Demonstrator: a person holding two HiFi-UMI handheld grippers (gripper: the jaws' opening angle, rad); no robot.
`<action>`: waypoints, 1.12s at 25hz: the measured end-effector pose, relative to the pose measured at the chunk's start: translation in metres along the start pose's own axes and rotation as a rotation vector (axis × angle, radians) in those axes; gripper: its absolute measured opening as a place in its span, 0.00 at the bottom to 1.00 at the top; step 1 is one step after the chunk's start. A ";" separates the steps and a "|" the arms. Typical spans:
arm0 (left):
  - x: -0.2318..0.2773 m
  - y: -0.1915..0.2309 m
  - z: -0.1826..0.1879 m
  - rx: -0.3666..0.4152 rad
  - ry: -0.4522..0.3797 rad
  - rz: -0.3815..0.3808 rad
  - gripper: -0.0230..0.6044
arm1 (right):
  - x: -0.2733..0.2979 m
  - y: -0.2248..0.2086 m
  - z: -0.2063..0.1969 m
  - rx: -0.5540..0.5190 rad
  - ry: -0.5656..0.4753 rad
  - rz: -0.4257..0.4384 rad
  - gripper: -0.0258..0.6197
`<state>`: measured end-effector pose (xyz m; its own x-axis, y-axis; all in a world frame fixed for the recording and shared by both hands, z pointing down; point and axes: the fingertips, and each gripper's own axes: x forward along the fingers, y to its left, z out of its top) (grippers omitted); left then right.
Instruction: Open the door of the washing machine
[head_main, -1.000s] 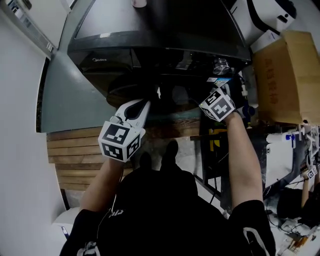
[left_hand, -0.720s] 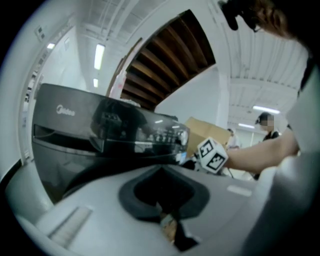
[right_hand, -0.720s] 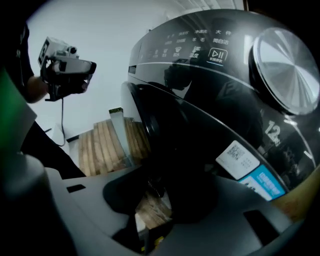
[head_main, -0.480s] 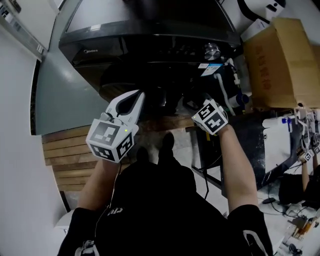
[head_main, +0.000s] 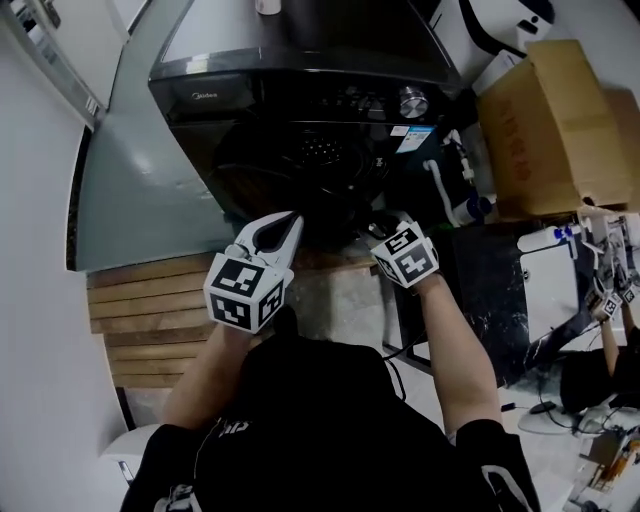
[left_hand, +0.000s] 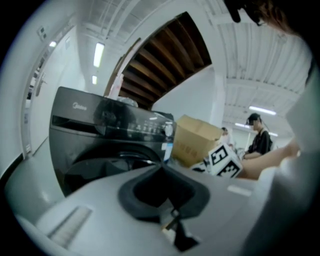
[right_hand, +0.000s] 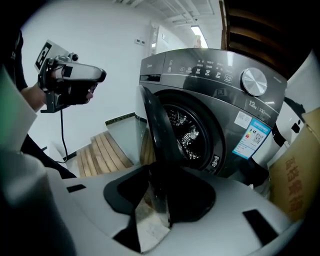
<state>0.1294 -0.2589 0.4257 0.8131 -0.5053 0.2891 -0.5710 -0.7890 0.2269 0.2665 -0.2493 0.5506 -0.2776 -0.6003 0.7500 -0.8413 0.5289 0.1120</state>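
Jaws of the right gripper (right_hand: 156, 202), just narrowing yet apart, straddle the edge of the door (right_hand: 159, 132), which rises toward 12 o'clock; the left gripper (left_hand: 165, 197) has its jaws closed, empty.

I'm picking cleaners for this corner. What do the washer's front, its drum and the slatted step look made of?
Washer front: dark grey painted metal or plastic, semi-gloss; it carries soft highlights. Drum: probably bare steel; bright, shiny, perforated. Step: apparently wood; matte brown slats with gaps.
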 end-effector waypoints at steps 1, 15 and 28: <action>0.000 -0.007 -0.004 -0.009 0.009 -0.002 0.06 | -0.003 0.005 -0.001 0.012 -0.021 0.006 0.24; -0.032 -0.072 -0.078 -0.127 0.073 0.142 0.25 | -0.044 0.104 -0.009 -0.014 -0.215 0.227 0.17; -0.103 -0.064 -0.122 -0.187 0.126 0.305 0.33 | -0.051 0.229 -0.016 -0.071 -0.241 0.465 0.17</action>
<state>0.0685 -0.1139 0.4948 0.5887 -0.6508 0.4794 -0.8051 -0.5254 0.2754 0.0953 -0.0880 0.5480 -0.7196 -0.4092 0.5610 -0.5728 0.8065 -0.1465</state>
